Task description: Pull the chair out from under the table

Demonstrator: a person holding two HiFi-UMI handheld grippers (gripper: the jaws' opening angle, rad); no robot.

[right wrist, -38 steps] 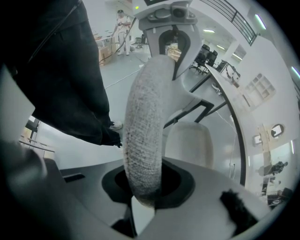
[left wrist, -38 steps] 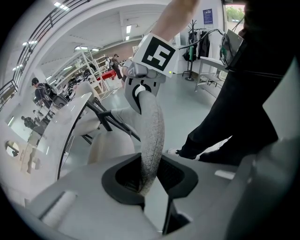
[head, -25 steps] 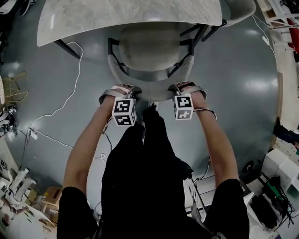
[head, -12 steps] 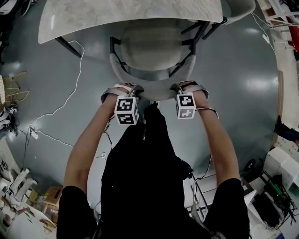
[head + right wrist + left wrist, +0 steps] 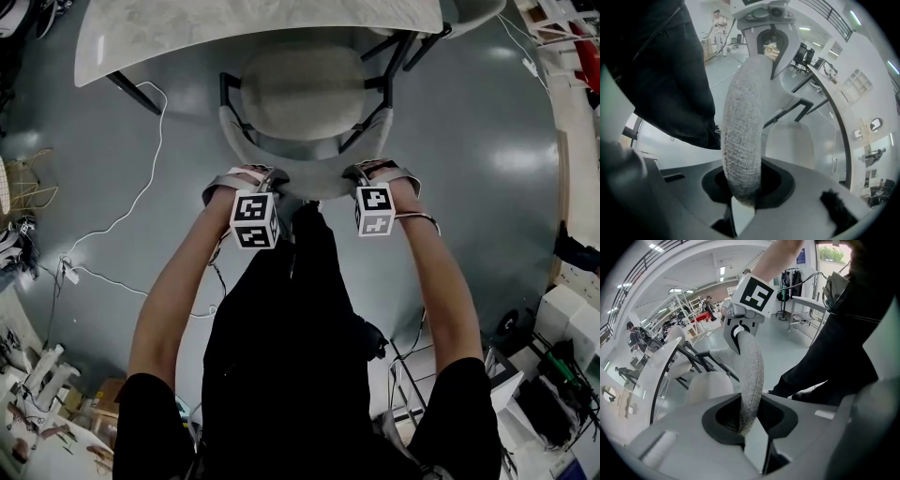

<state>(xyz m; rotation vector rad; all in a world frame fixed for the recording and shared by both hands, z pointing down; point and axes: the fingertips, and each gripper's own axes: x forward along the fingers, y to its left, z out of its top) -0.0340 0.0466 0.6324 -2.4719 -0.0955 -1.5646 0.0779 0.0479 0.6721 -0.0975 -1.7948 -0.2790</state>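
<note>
**Spotter:** What have you got hold of?

**Operator:** Both tools are on the chair (image 5: 302, 94). My left tongs (image 5: 266, 180) are pinching the backrest rim (image 5: 751, 376) on its left side. My right tongs (image 5: 359, 174) are pinching the same rim on its right side. In each gripper view the padded, woven edge runs straight down between the jaws, and they are clamped on it, not spread.

**Spotter:** And where does the chair sit against the table (image 5: 169, 37)?

**Operator:** In the head view it lies straight ahead of my tongs, with the seat facing the table. Most of the seat shows clear of the tabletop edge. Its far edge sits right at that edge, and the front legs reach under it. I judge it partly out, not fully.

**Spotter:** So which way does the next move go?

**Operator:** The rim curves across from one grip to the other, side to side in front of me. The table is beyond it and I stand behind it. I reckon the pull should run square to that rim, straight back towards me over the floor (image 5: 487, 169).

**Spotter:** Is either hand nearer?

**Operator:** Neither. They sit level with each other on either side of the curve. An even draw on both should keep the chair from swinging.
</note>
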